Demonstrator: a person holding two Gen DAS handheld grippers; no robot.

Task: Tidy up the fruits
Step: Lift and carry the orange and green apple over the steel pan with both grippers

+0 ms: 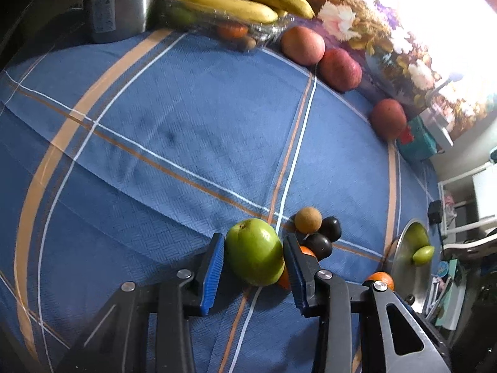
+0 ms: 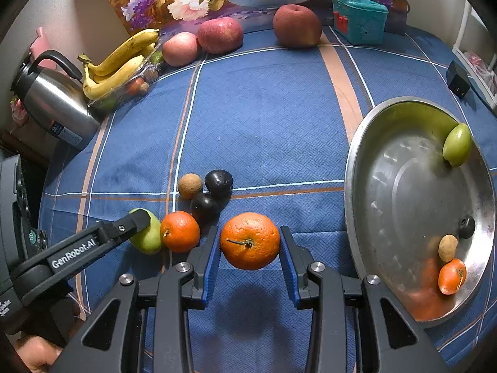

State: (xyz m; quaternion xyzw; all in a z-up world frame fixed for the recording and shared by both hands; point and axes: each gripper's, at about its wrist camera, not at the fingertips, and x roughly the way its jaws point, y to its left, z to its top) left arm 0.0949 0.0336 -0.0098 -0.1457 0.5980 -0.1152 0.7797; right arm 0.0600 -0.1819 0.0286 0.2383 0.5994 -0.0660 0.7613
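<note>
We have two fruits in hand at once. The right gripper (image 2: 250,242) is clenched on a large orange (image 2: 250,241), its blue pads pressing the sides, and the fruit hangs clear of the bench (image 2: 264,108) with its shadow on the cloth below. The left gripper (image 1: 253,256) straddles a green apple (image 1: 254,251) that sits on the cloth; the left pad touches its skin, but a thin gap shows at the right pad, so we judge those jaws not yet gripping.

Just beside the green apple lie a smaller orange (image 2: 180,231), two dark plums (image 2: 217,183) and a brown round fruit (image 2: 189,185). The steel bowl (image 2: 388,186) stands to the right, near the edge, already holding a green fruit, a small orange, a brown fruit and a dark one.

We expect the orange to be fairly firm with a pebbled rind that grips well; holding across its widest part, as now, suits it. The apple looks hard, smooth and waxy, so it may slip; we would take it across its broad middle with moderate pressure to avoid bruising.
</note>
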